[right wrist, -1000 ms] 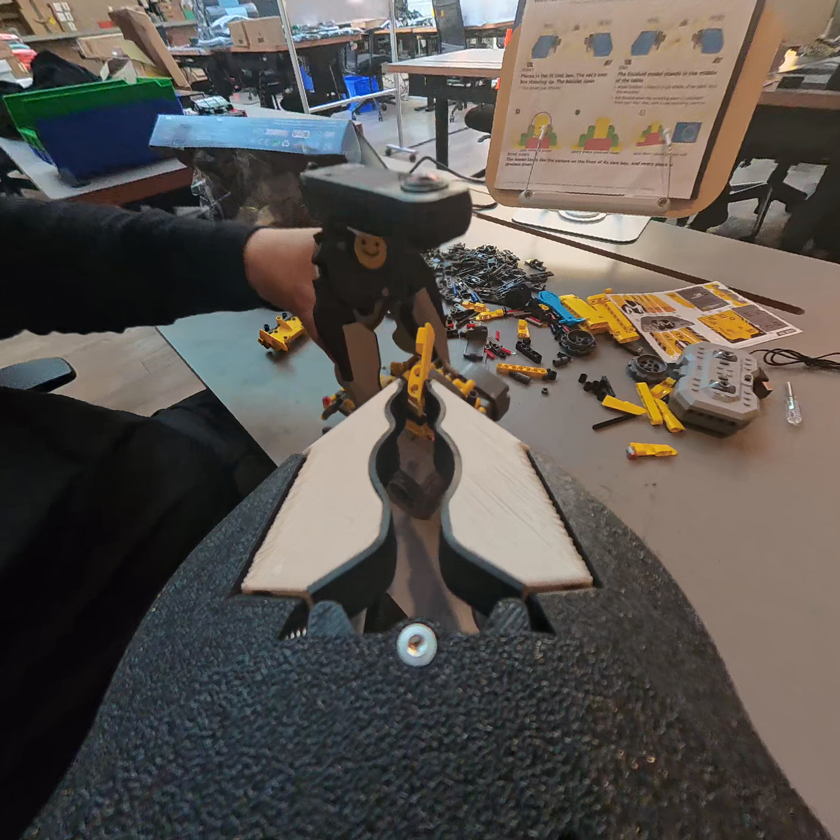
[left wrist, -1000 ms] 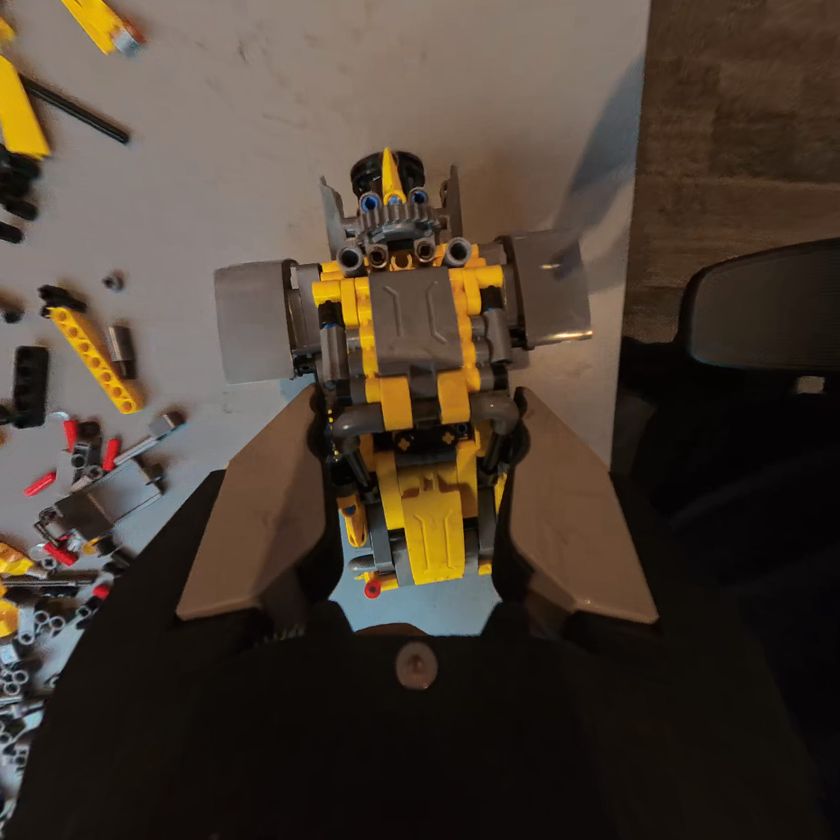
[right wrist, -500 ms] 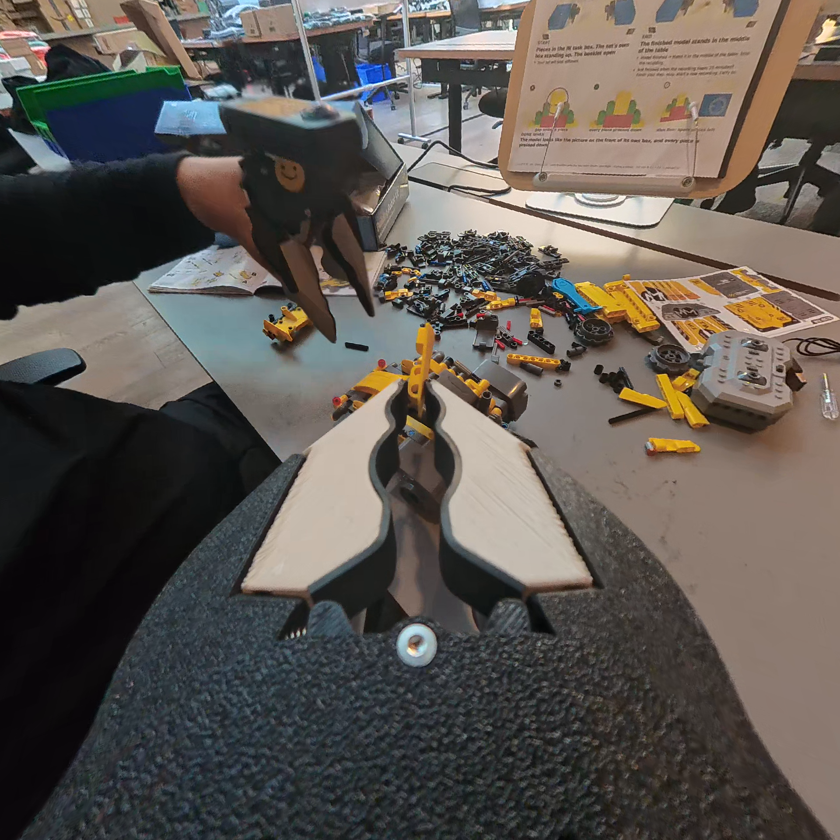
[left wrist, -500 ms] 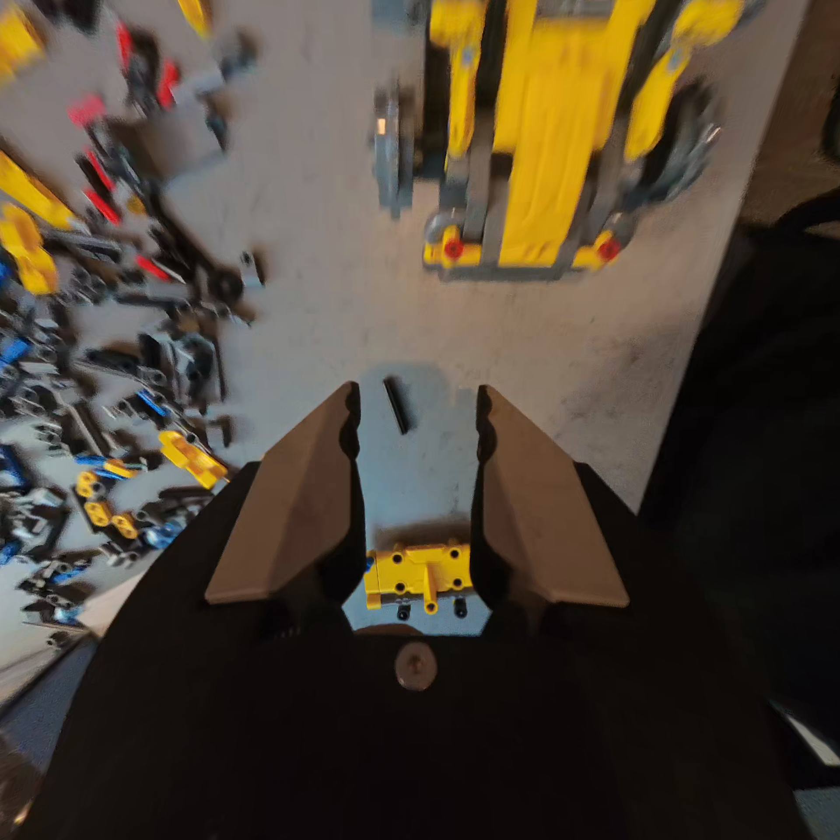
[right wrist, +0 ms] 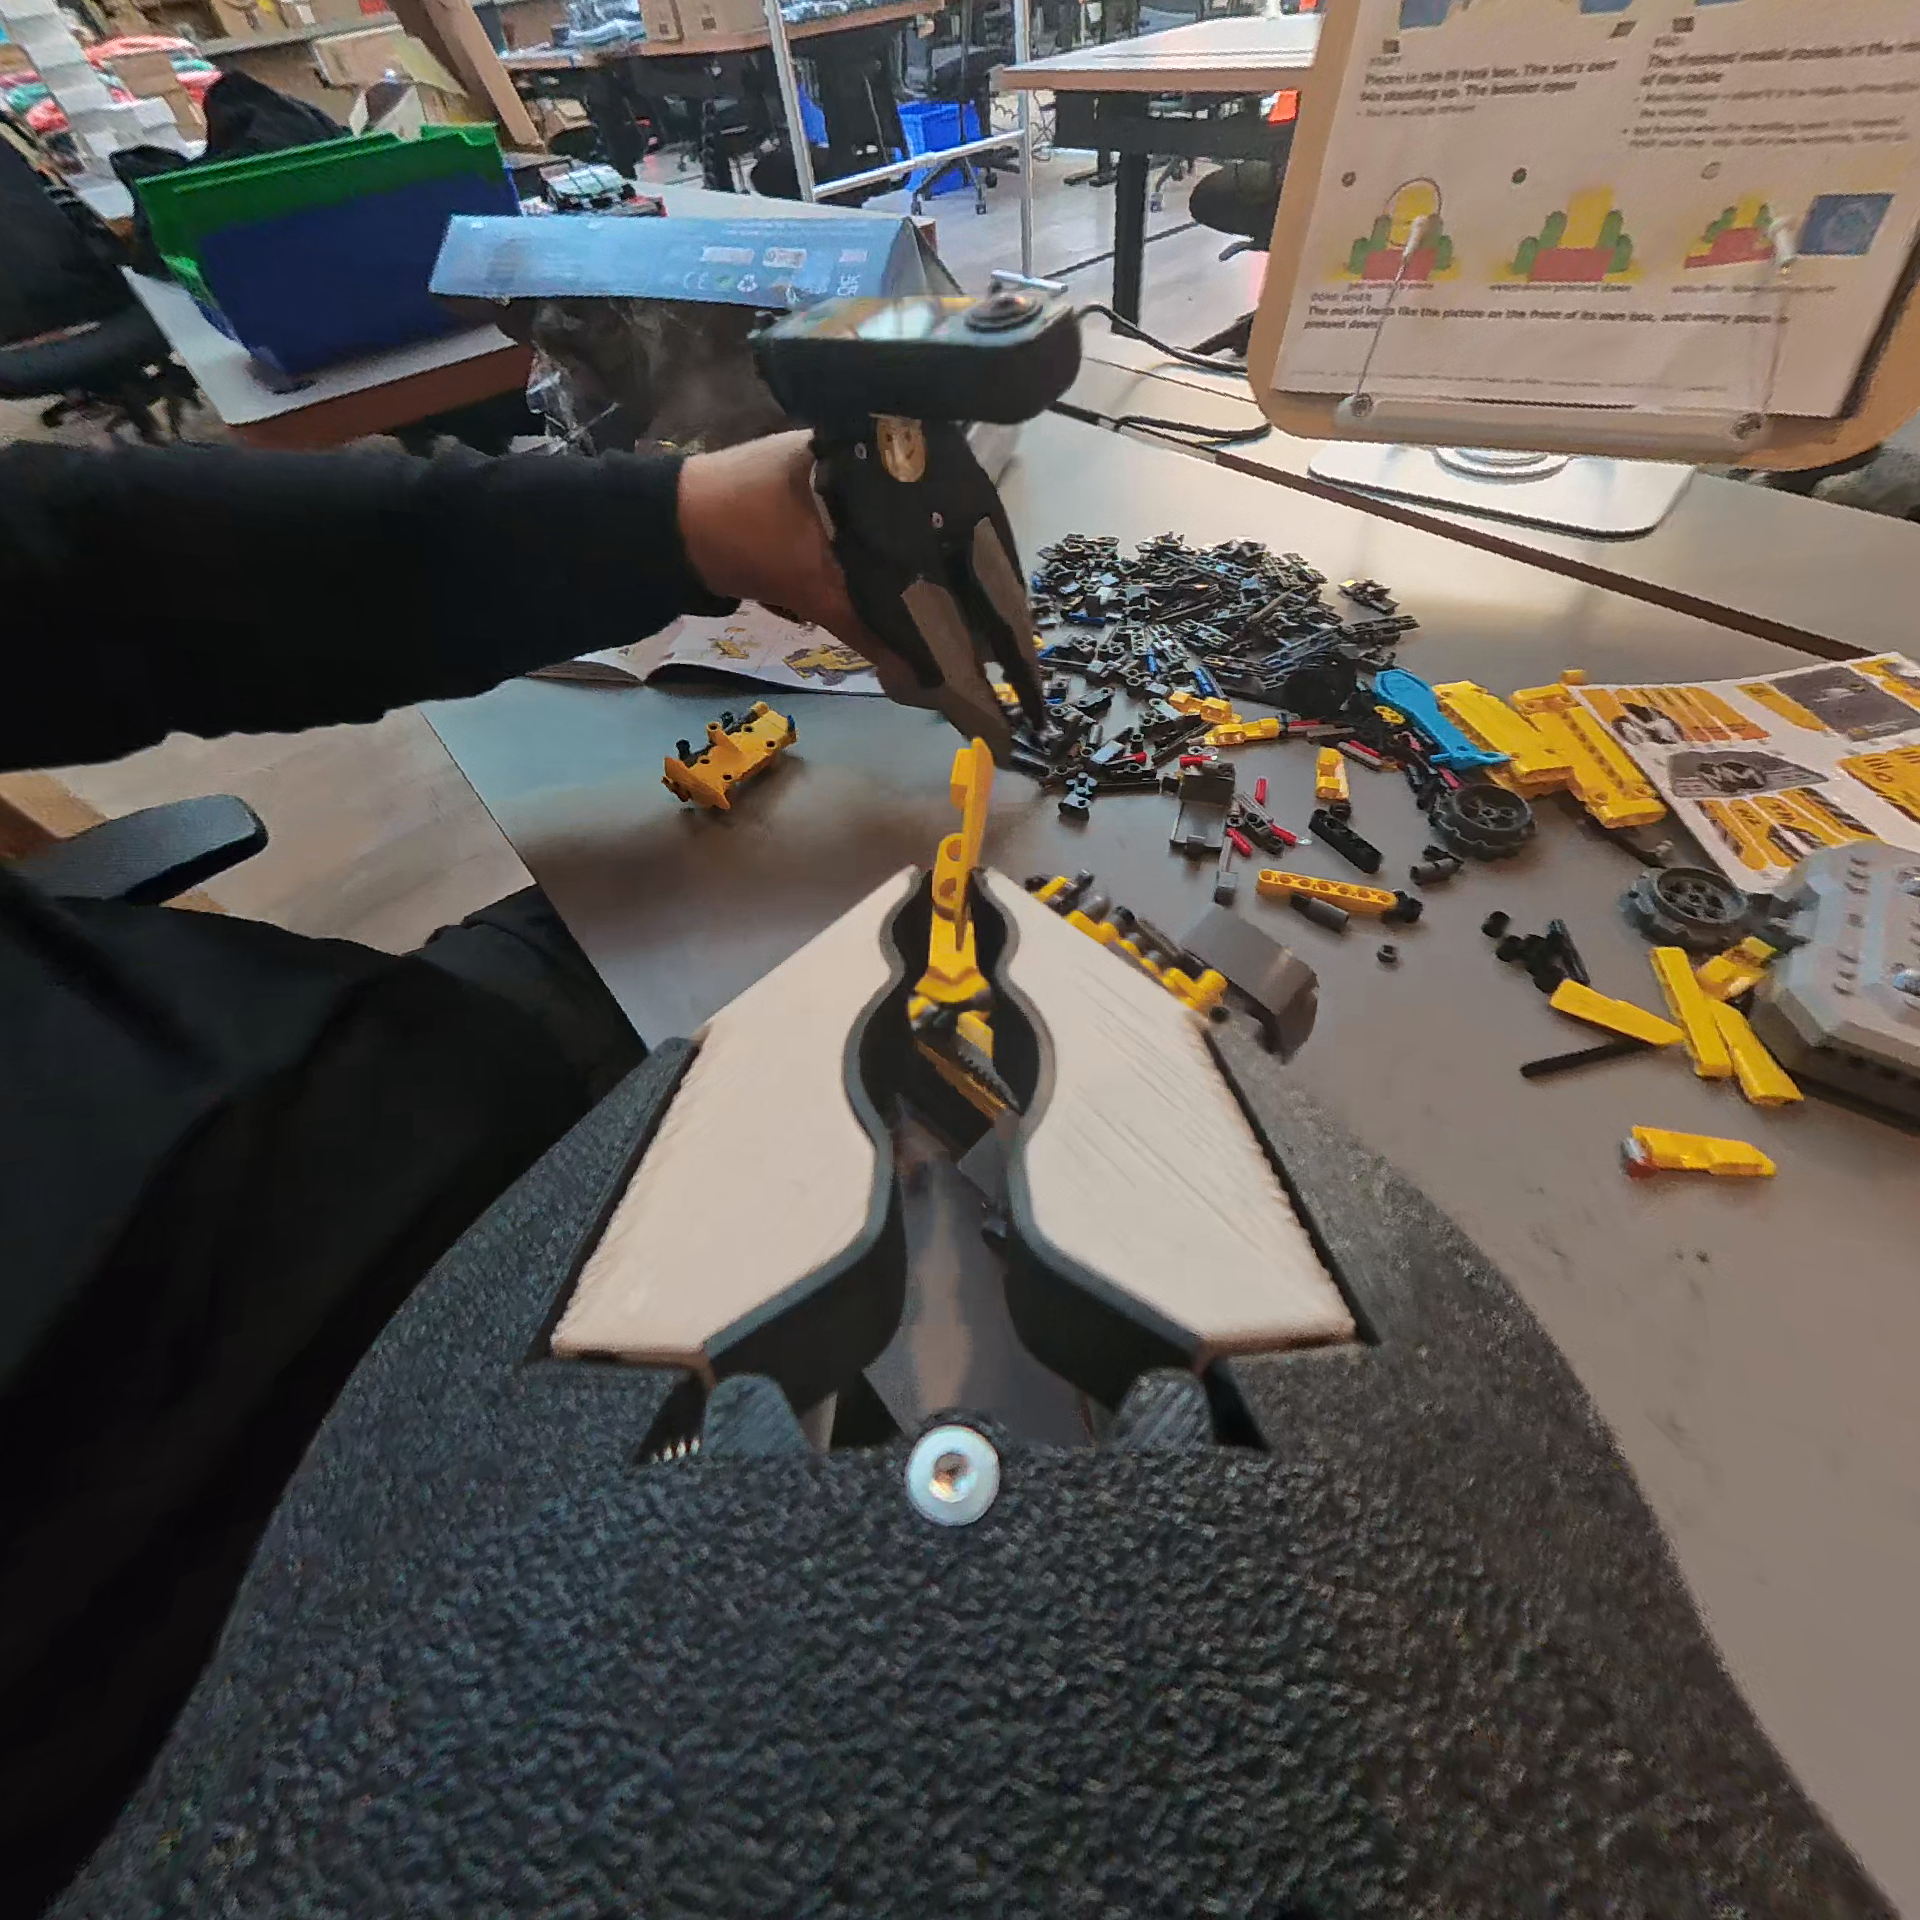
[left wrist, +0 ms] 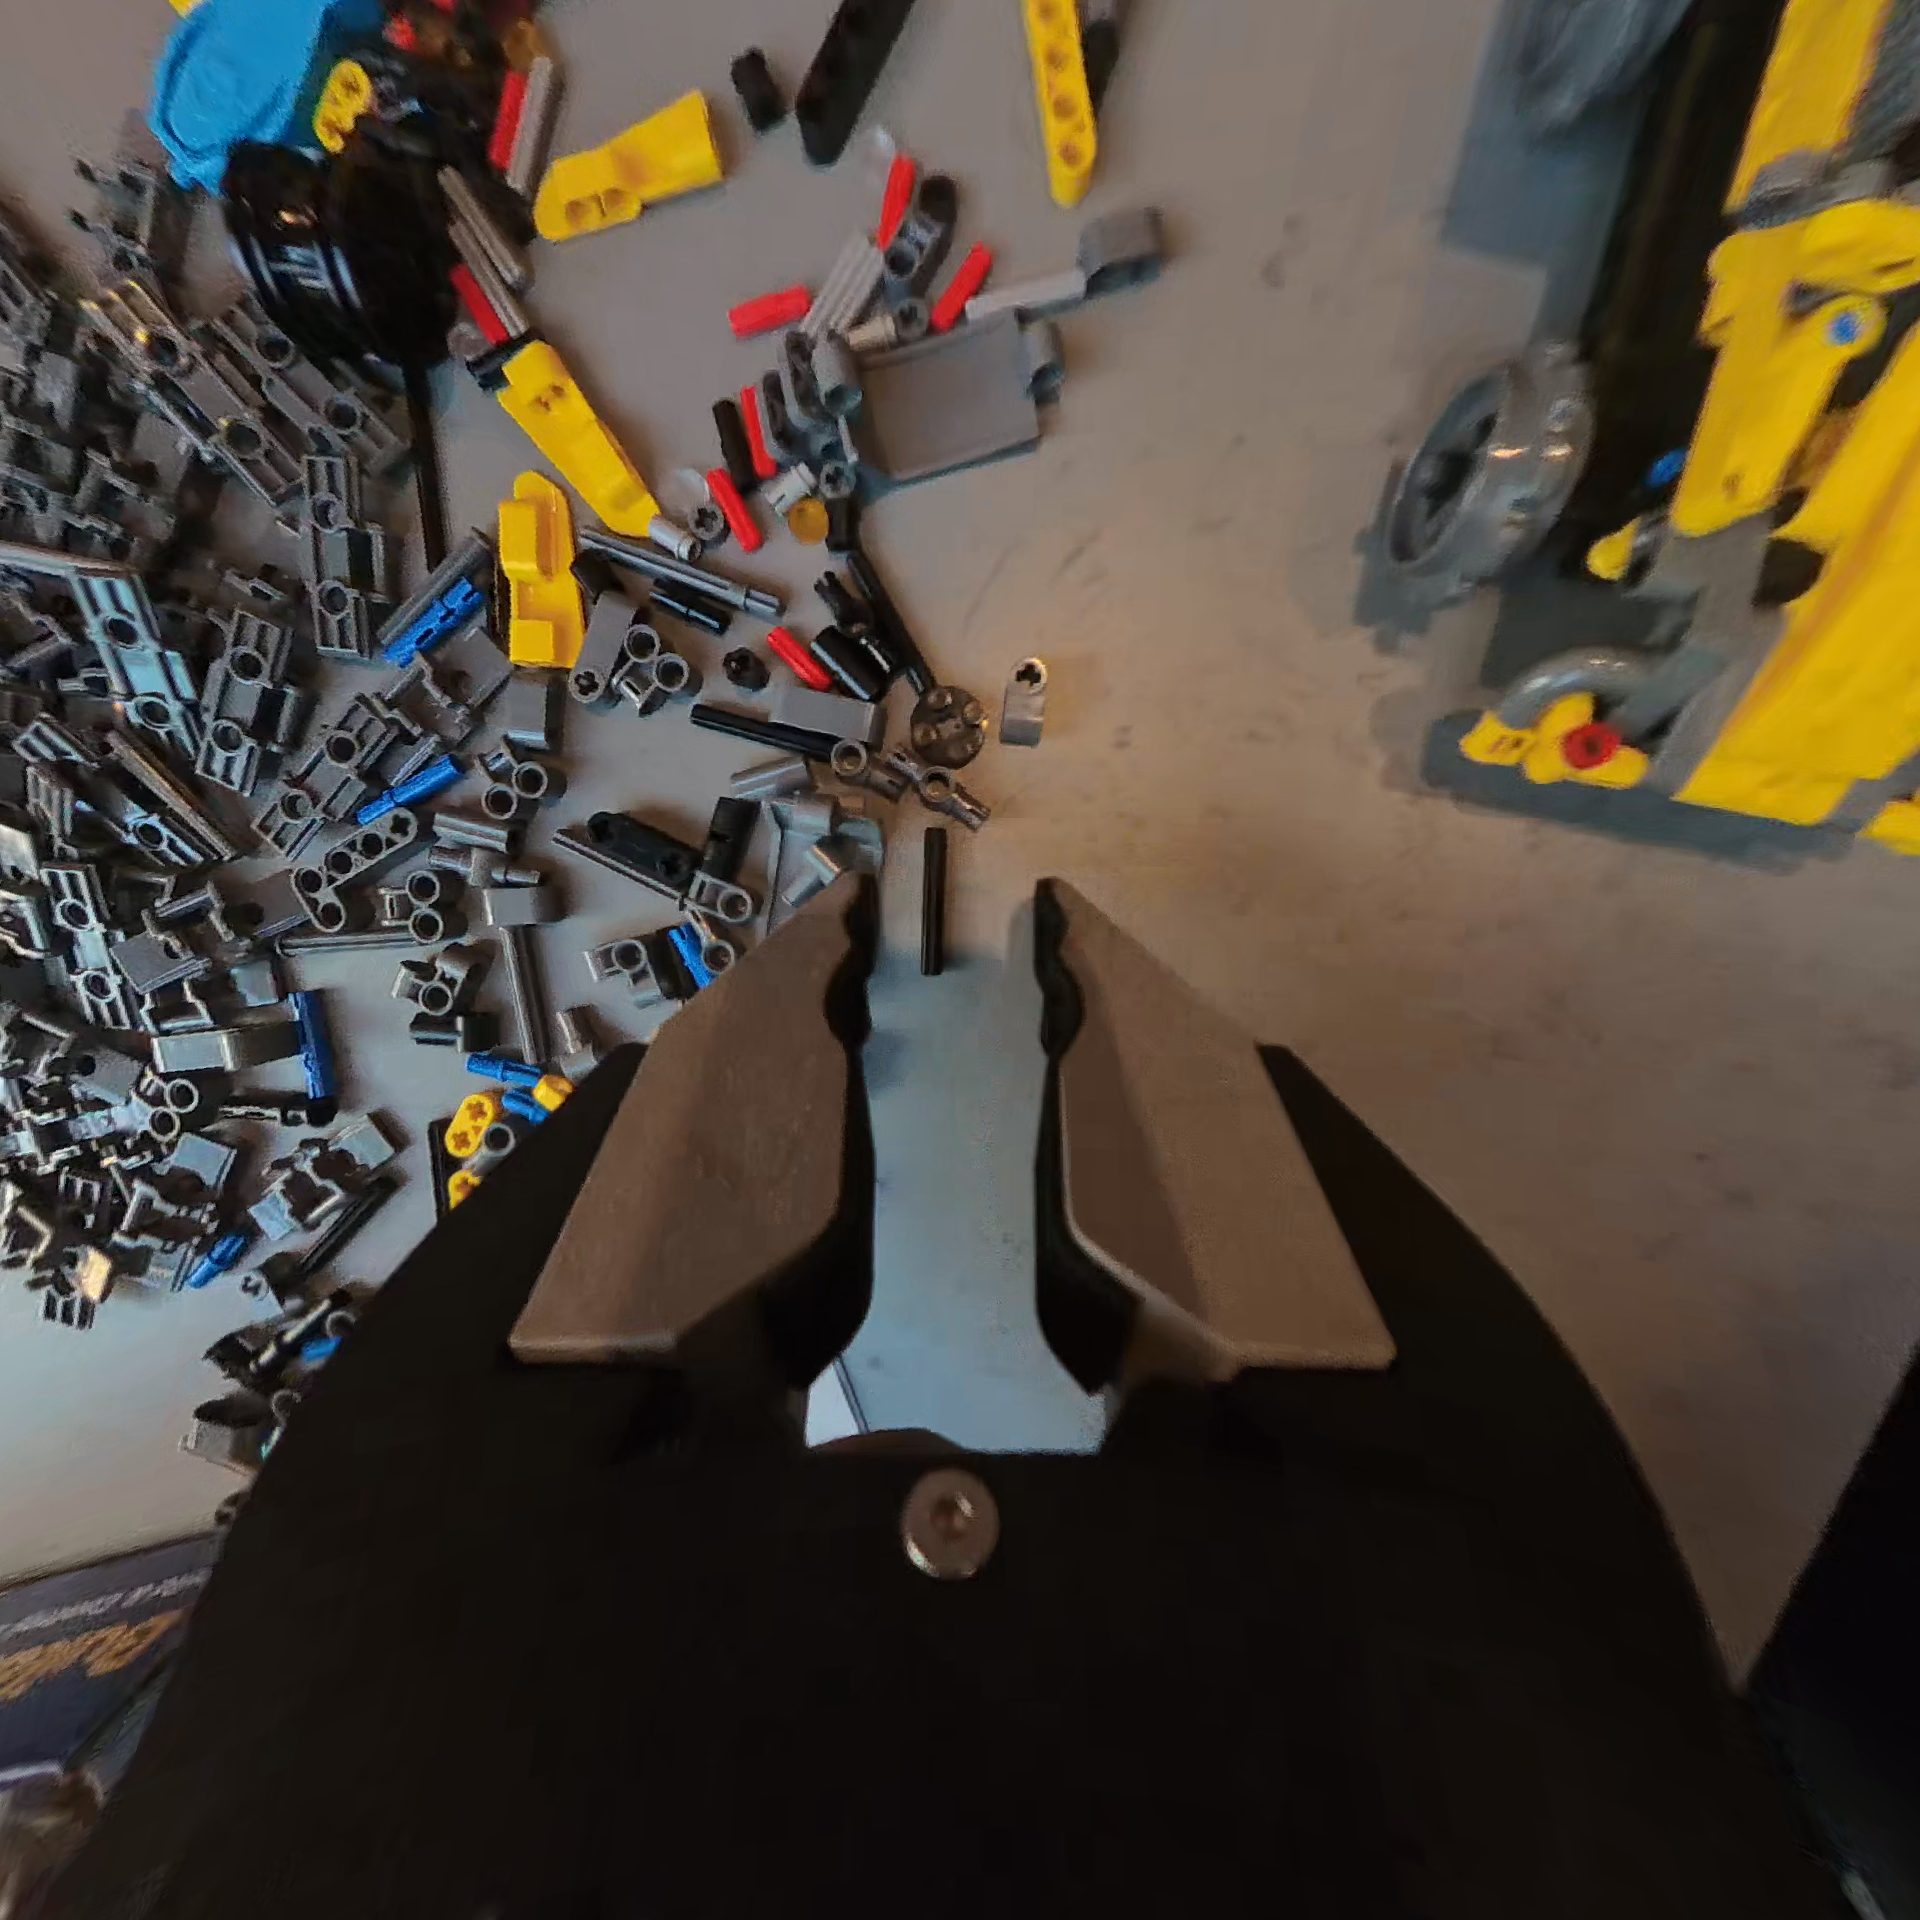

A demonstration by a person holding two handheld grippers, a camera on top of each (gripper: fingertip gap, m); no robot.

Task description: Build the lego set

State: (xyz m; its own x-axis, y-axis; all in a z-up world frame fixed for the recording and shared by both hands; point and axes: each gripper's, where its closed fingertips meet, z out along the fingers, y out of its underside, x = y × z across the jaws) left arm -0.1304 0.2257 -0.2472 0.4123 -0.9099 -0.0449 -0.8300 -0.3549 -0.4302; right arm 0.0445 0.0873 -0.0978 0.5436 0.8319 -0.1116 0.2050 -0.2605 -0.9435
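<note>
My left gripper [left wrist: 951,914] is open and empty, low over the grey table [left wrist: 1299,1039] at the edge of a pile of loose grey and black parts [left wrist: 208,727]. A short black axle [left wrist: 933,899] lies on the table between its fingertips. The yellow and grey model [left wrist: 1766,468] stands to its right. In the right wrist view my right gripper [right wrist: 951,894] is shut on the model [right wrist: 1143,945], and a yellow piece [right wrist: 966,831] sticks up between its fingers. The left gripper [right wrist: 1023,727], held by a hand [right wrist: 758,530], points down into the pile [right wrist: 1195,613].
A small yellow sub-assembly [right wrist: 727,753] lies near the table's left edge. A grey battery box [right wrist: 1849,966], an instruction sheet [right wrist: 1766,748], black wheels [right wrist: 1481,821] and yellow beams [right wrist: 1538,743] lie on the right. A picture board on a stand [right wrist: 1558,208] and a blue box [right wrist: 675,255] are behind. Spacing between my two grippers at the tips: around 25 cm.
My left gripper has let go of the model and moved away over the small yellow sub-assembly to the pile of loose parts. My right gripper still holds the model.
</note>
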